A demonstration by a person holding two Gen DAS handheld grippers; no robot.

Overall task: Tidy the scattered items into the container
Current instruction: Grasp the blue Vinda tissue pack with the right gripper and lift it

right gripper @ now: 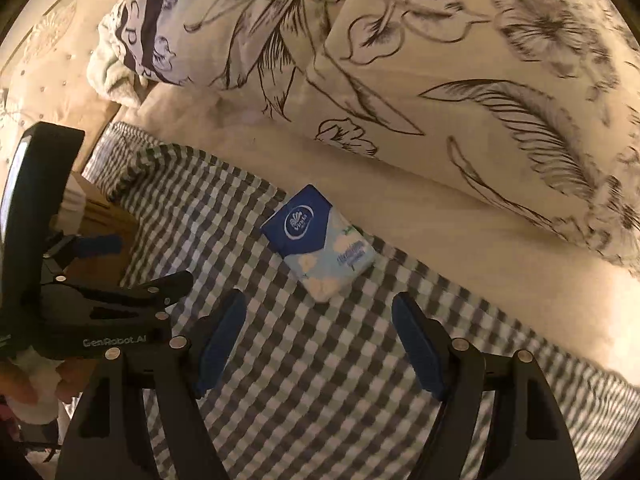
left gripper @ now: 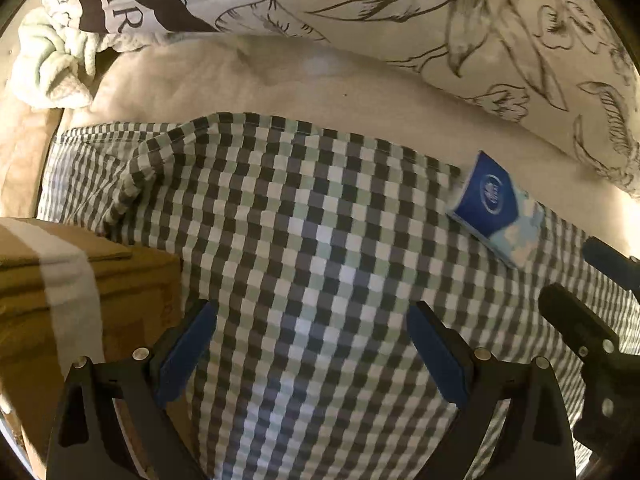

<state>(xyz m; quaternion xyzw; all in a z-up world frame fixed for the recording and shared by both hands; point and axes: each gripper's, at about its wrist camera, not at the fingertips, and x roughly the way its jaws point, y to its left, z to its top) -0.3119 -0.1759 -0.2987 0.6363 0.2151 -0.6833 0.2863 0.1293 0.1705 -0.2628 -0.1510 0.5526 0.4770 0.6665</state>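
Observation:
A blue and pale tissue pack (right gripper: 320,242) lies on a checked cloth (right gripper: 320,380), just ahead of my right gripper (right gripper: 318,316), whose jaws stand open with nothing between them. In the left wrist view the same tissue pack (left gripper: 496,210) sits at the cloth's right edge. My left gripper (left gripper: 312,320) is open over the checked cloth (left gripper: 312,240), pointing down, empty. A brown cardboard box (left gripper: 60,280) with a white tape strip stands at its left. The left gripper (right gripper: 140,268) shows at the left of the right wrist view, held by a hand (right gripper: 24,384).
A flower-printed duvet (right gripper: 460,60) lies bunched along the far side of the cream bed sheet (right gripper: 460,232). A pale green knitted cloth (left gripper: 52,64) sits at the far left. The other gripper's black finger (left gripper: 576,328) reaches in at the right of the left wrist view.

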